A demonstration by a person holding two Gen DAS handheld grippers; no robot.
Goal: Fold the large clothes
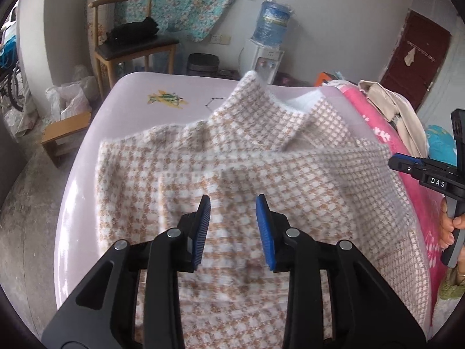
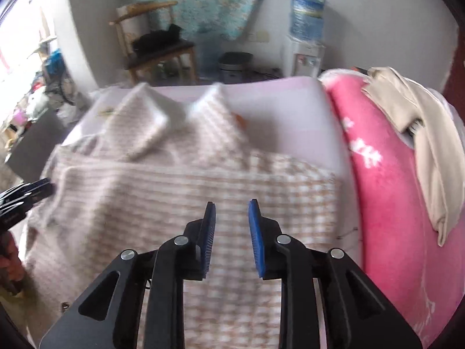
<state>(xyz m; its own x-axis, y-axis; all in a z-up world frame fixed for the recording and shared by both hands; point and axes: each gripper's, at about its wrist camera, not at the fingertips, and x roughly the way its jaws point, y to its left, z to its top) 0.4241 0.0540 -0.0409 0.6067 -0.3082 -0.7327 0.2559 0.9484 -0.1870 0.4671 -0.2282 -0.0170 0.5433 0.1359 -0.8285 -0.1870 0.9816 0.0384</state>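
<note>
A large beige-and-white houndstooth garment (image 1: 261,157) lies spread on a pale pink table (image 1: 136,93), collar (image 1: 255,93) raised at the far side. My left gripper (image 1: 232,203) hovers over the garment's middle, its blue pads (image 1: 203,226) apart with nothing pinched between them. My right gripper (image 2: 231,206) hangs over the garment's (image 2: 180,180) right half, also open and empty. It shows again at the right edge of the left wrist view as the right gripper (image 1: 421,171), held by a hand (image 1: 449,226). The left gripper (image 2: 26,195) appears at the left edge of the blurred right wrist view.
A pink blanket (image 2: 386,192) with a beige garment (image 2: 421,133) on it lies to the table's right. Beyond the table stand a wooden chair (image 1: 130,43) with dark clothes, a water dispenser (image 1: 267,49), a dark bin (image 1: 203,64) and a low wooden stool (image 1: 64,133).
</note>
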